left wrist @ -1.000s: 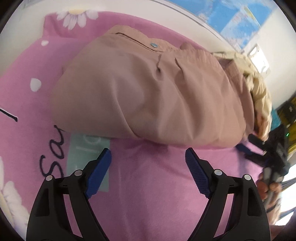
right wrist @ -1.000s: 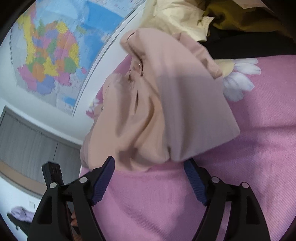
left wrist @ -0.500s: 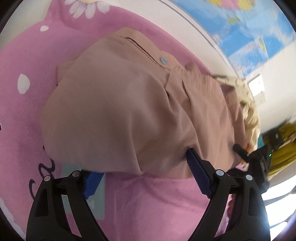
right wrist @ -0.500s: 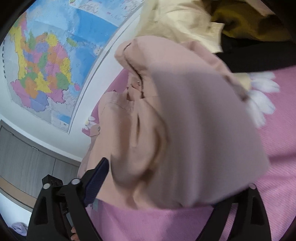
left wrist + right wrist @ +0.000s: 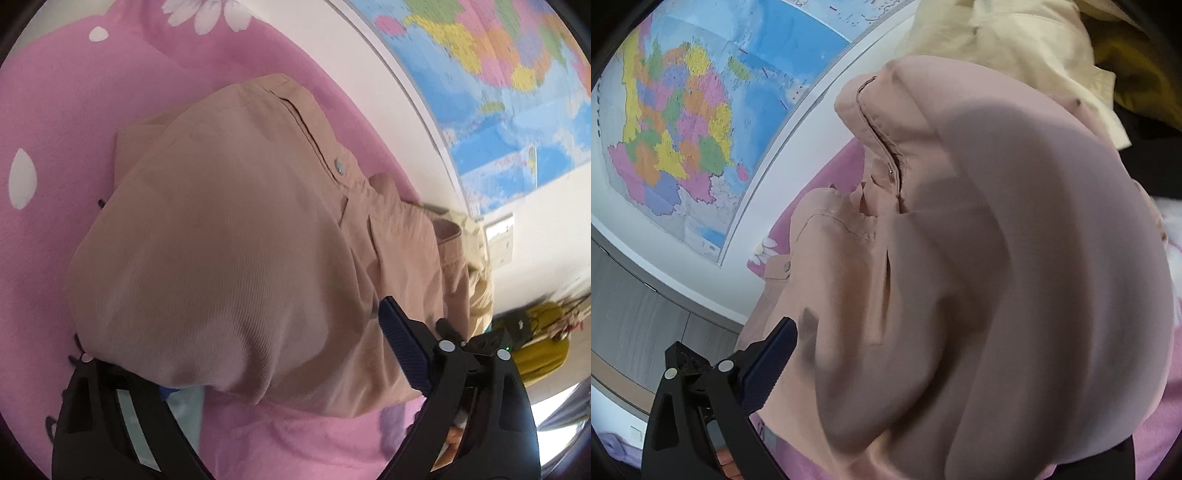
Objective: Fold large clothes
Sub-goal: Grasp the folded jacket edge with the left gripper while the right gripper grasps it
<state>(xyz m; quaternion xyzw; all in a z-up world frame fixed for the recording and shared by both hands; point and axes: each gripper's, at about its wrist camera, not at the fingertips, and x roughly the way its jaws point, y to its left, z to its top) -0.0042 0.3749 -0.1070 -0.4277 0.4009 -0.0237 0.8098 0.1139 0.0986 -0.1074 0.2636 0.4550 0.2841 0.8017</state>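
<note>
Pink cloth with white flowers covers the bed point(image 5: 303, 435) under your work, and one big tan garment point(image 5: 229, 258) lies on it in a folded, puffy heap. You can count one round metal snap point(image 5: 338, 165) on its long seam. In the right wrist view the same garment point(image 5: 979, 277) fills most of the picture, and a second snap point(image 5: 785, 265) shows on a small tab at its far edge. Your left gripper point(image 5: 236, 373) is pushed up to the near edge of the heap, and its jaws are opening. The cloth bulges between them. One blue finger point(image 5: 400, 350) lies against the fabric and the other is hidden under the fold, so nothing is pinched there. Your right gripper point(image 5: 942, 398) is opening too, spread wide around the other end of the heap. You can see only one of its fingers point(image 5: 768, 365), beside the cloth; the other is covered. Behind the tan garment lies one pale yellow garment point(image 5: 1015, 48), and one dark mustard one point(image 5: 1137, 81) lies past that. One big coloured map point(image 5: 701, 110) hangs on the white wall. There are no boxes or baskets to tell about.
</note>
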